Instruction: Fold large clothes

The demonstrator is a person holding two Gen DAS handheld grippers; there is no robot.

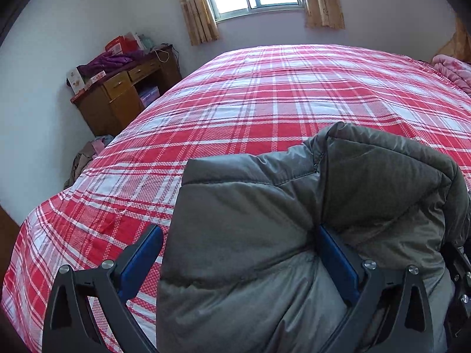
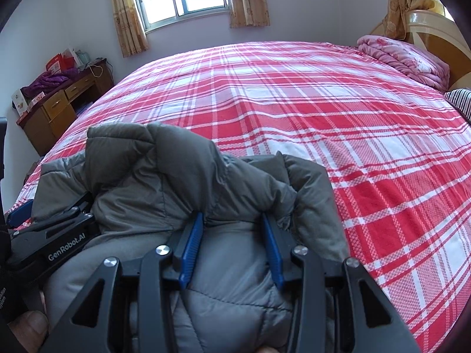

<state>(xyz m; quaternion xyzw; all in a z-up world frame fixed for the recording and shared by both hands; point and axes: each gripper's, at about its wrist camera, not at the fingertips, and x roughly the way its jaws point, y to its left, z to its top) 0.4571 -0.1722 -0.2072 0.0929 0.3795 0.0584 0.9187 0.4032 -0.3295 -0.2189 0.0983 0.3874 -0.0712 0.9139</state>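
A grey padded jacket (image 1: 265,200) lies bunched at the near edge of the bed with the red and white checked sheet (image 1: 265,88). My left gripper (image 1: 240,229) straddles the bundle with wide jaws. Its right pad (image 1: 338,261) digs into a crease, while its left pad (image 1: 144,261) stands just clear of the jacket's edge. In the right wrist view the jacket (image 2: 153,176) bulges between the blue pads of my right gripper (image 2: 232,217), which is shut on a thick fold. A finger (image 2: 20,213) of the left gripper shows at the far left.
A wooden desk (image 1: 117,100) piled with boxes and purple cloth stands left of the bed under the window. A folded pink quilt (image 2: 406,56) and a striped pillow (image 2: 462,100) lie by the headboard (image 2: 435,29). A thumb (image 2: 26,326) shows at bottom left.
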